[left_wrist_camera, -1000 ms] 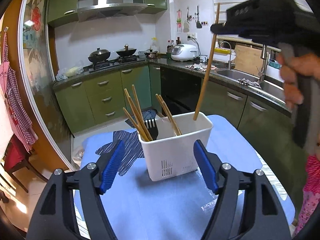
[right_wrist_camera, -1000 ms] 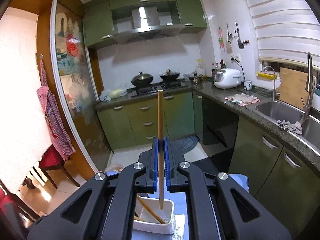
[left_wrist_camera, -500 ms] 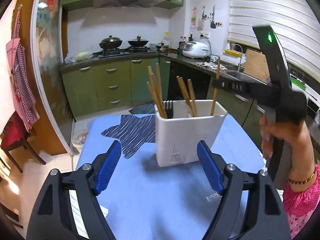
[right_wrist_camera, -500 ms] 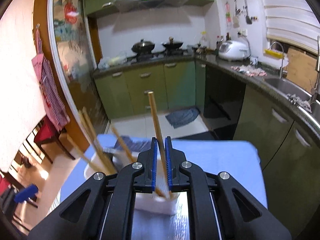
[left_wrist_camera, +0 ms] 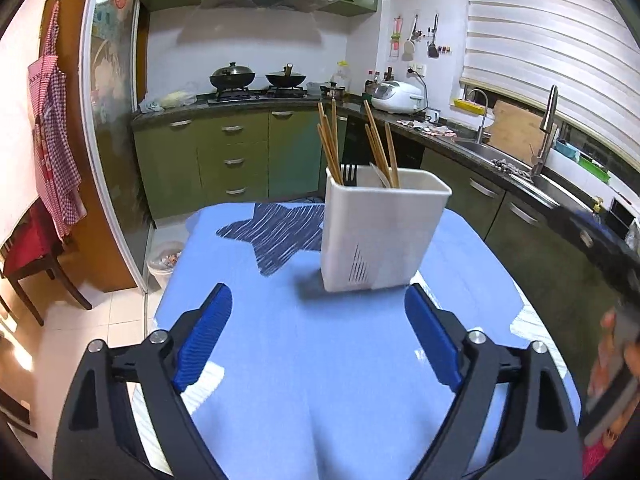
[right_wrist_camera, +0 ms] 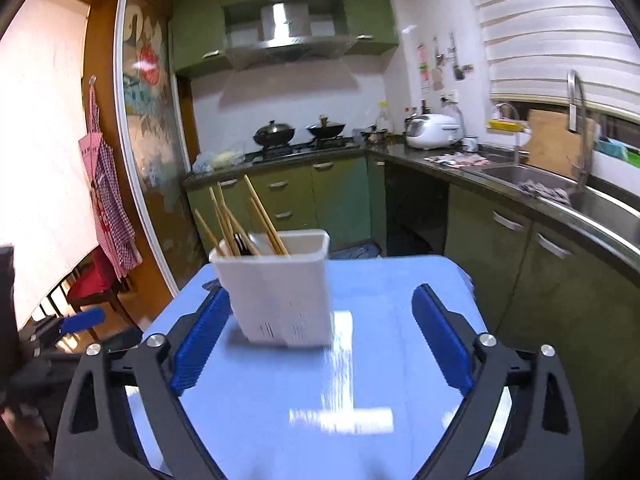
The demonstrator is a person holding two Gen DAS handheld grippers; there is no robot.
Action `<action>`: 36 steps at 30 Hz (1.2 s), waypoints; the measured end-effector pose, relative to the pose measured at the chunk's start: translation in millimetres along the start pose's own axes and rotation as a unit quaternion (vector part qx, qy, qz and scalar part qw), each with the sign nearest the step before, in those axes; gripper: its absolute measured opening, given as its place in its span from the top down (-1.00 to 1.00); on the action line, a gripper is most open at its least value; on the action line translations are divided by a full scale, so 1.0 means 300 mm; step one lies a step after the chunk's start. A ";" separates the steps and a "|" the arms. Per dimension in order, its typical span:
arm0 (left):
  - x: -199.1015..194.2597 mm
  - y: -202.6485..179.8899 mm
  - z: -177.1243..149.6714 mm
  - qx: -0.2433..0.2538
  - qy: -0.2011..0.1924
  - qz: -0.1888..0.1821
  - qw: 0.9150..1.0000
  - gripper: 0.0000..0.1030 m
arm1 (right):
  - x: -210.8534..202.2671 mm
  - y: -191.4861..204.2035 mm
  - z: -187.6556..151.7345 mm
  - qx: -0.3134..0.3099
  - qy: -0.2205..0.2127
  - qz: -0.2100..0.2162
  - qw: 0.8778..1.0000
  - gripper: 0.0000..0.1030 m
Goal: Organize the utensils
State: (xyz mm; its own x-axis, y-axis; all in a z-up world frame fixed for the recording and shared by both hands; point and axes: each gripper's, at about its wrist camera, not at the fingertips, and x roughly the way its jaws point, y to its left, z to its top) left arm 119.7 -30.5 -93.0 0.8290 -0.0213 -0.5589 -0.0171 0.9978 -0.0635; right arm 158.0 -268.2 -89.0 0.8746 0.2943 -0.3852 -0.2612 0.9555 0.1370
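A white utensil holder (left_wrist_camera: 380,232) stands upright on the blue table (left_wrist_camera: 320,360). Several wooden chopsticks (left_wrist_camera: 332,144) and a black fork (left_wrist_camera: 349,174) stick out of it. My left gripper (left_wrist_camera: 320,340) hangs a little short of the holder, its jaws opening wide, nothing between them. In the right wrist view the same holder (right_wrist_camera: 276,288) with its chopsticks (right_wrist_camera: 240,224) sits just beyond my right gripper (right_wrist_camera: 320,336), whose jaws are opening with nothing between them. The right gripper shows blurred at the right edge (left_wrist_camera: 612,320) of the left wrist view.
Green kitchen cabinets (left_wrist_camera: 240,156) and a dark counter with a sink (left_wrist_camera: 516,164) ring the table. A red chair (left_wrist_camera: 28,252) stands at the left. A bin (left_wrist_camera: 164,260) sits on the floor by the table's far left corner. The tablecloth bears a dark star print (left_wrist_camera: 280,232).
My right gripper let go of the chopstick, which now stands in the holder, then dropped low and drew back with its jaws wide. My left gripper spread wider and sank a little.
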 end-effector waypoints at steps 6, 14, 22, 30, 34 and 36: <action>-0.051 -0.003 -0.076 0.001 -0.002 0.006 1.000 -0.72 | -0.160 -0.026 -0.168 0.011 -0.003 -0.010 1.000 -0.91; -0.114 0.014 -0.143 -0.008 -0.005 0.005 1.000 -0.80 | -0.267 0.029 -0.231 -0.013 0.005 -0.009 1.000 -0.91; -0.212 0.035 -0.171 -0.019 -0.028 0.004 0.999 -0.86 | -0.374 0.079 -0.182 -0.026 -0.033 -0.022 0.999 -0.91; -0.261 0.014 -0.184 -0.002 -0.037 0.005 0.999 -0.86 | -0.411 0.095 -0.168 -0.032 -0.034 -0.023 0.999 -0.91; -0.276 0.012 -0.185 -0.004 -0.038 0.002 0.999 -0.86 | -0.423 0.100 -0.169 -0.034 -0.033 -0.022 0.999 -0.91; -0.281 0.013 -0.184 -0.006 -0.039 0.001 0.999 -0.86 | -0.428 0.101 -0.170 -0.032 -0.032 -0.019 0.999 -0.91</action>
State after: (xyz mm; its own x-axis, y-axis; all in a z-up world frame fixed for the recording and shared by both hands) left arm 18.8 -28.3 -91.7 0.8701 -0.0145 -0.4927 -0.0246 0.9970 -0.0728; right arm 17.1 -276.2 -81.9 0.9082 0.2570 -0.3303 -0.2504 0.9661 0.0633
